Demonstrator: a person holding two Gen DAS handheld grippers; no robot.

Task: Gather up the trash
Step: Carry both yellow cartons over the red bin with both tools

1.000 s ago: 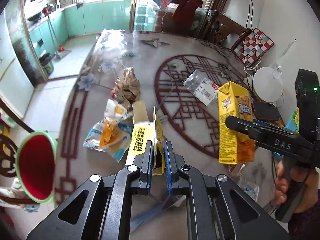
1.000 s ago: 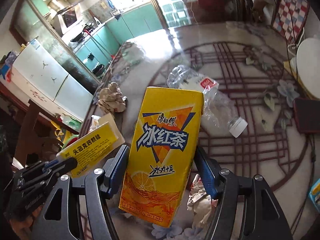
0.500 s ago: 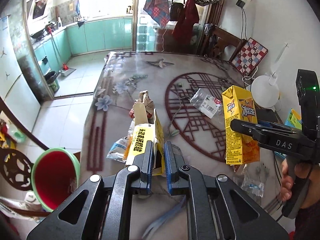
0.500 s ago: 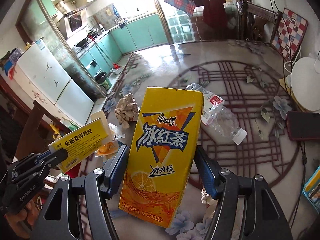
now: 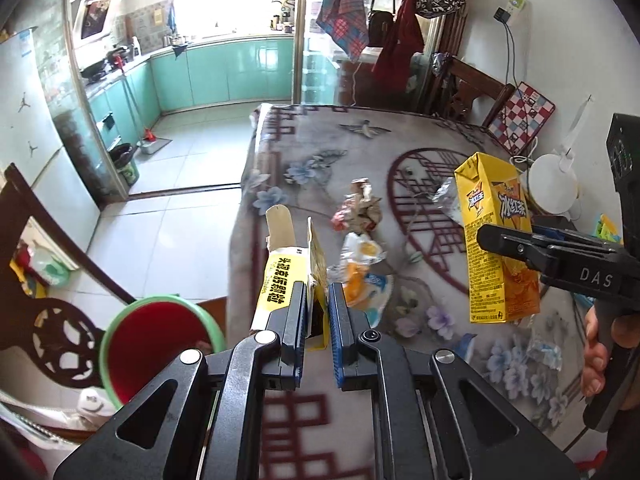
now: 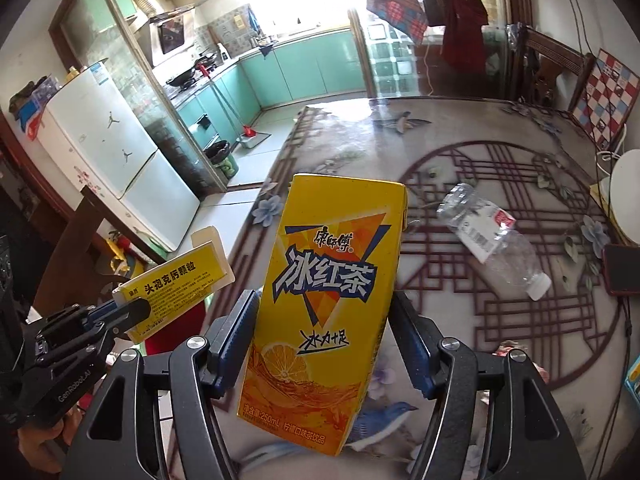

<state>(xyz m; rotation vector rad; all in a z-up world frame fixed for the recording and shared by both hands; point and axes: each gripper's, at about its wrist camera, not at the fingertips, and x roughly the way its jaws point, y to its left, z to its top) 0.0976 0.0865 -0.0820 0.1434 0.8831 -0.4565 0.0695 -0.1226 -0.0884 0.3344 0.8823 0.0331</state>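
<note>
We see the left gripper [image 5: 316, 300] clamped on a flattened box [image 5: 286, 276] rising toward 12 o'clock, the right gripper [image 6: 324, 320] clamped on a tea carton [image 6: 324, 300].

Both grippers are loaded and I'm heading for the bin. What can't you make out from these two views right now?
- Red bin with green rim: its bottom is out of sight in the left wrist view; in the right wrist view the yellow iced-tea carton and left gripper cover it.
- Flattened yellow medicine box: lower end hidden between the left gripper's fingers.
- Clear plastic bottle: mostly behind the carton in the left wrist view.
</note>
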